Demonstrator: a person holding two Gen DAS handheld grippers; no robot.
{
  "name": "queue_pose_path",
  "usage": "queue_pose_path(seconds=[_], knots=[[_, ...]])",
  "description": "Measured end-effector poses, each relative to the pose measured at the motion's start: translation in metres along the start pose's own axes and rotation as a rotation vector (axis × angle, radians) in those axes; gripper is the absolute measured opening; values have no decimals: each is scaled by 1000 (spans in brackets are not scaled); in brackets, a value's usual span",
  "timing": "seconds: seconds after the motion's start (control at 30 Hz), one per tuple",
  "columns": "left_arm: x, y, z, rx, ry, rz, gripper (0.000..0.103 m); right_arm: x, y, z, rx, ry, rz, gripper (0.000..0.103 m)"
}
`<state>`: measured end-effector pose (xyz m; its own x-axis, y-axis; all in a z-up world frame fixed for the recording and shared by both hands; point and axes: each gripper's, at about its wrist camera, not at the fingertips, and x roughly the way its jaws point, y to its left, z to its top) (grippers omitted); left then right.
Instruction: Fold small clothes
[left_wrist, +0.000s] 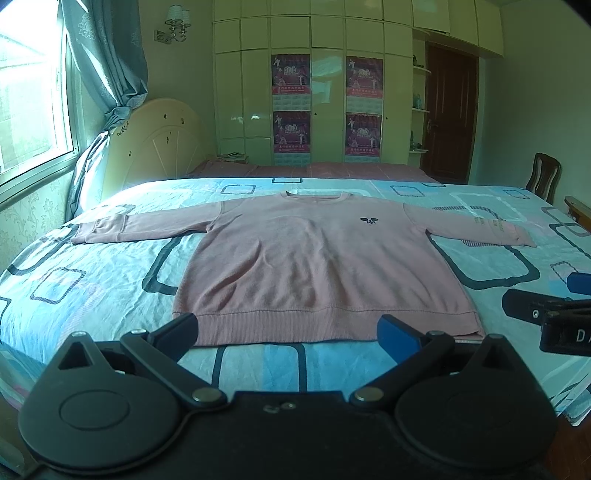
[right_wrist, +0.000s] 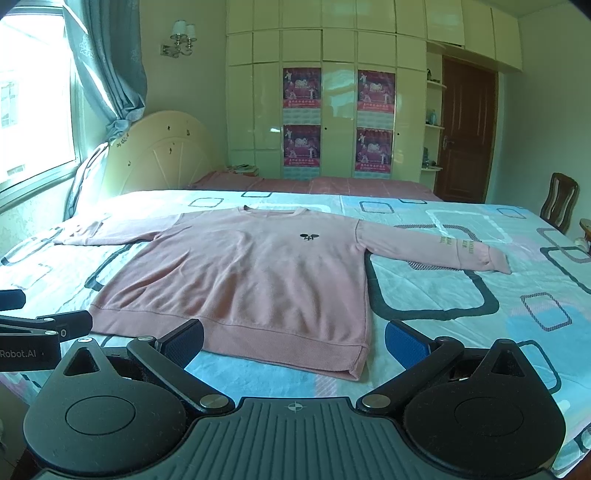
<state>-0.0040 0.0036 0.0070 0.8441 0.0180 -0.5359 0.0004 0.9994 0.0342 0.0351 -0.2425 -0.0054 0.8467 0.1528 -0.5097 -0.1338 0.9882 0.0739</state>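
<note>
A pink sweater (left_wrist: 314, 258) lies flat, sleeves spread, mid-frame on the bed (left_wrist: 92, 280) — both the left gripper (left_wrist: 291, 326) and right gripper (right_wrist: 293, 338) gape wide and empty at its hem.

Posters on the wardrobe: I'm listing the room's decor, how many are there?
4, in two stacked pairs on the wardrobe doors: upper left, lower left, upper right, lower right. None seem hidden.

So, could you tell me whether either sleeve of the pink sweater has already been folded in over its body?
No, both sleeves of the pink sweater lie stretched out to the sides on the bed.
</note>
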Motion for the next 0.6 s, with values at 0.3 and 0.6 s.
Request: queue_pose_path(seconds=[0.3, 0.6], knots=[[0, -3, 0, 1, -2, 3, 102, 0, 1, 1, -4, -2, 1, 103], [1, -4, 0, 1, -1, 3, 102, 0, 2, 2, -6, 1, -1, 103]])
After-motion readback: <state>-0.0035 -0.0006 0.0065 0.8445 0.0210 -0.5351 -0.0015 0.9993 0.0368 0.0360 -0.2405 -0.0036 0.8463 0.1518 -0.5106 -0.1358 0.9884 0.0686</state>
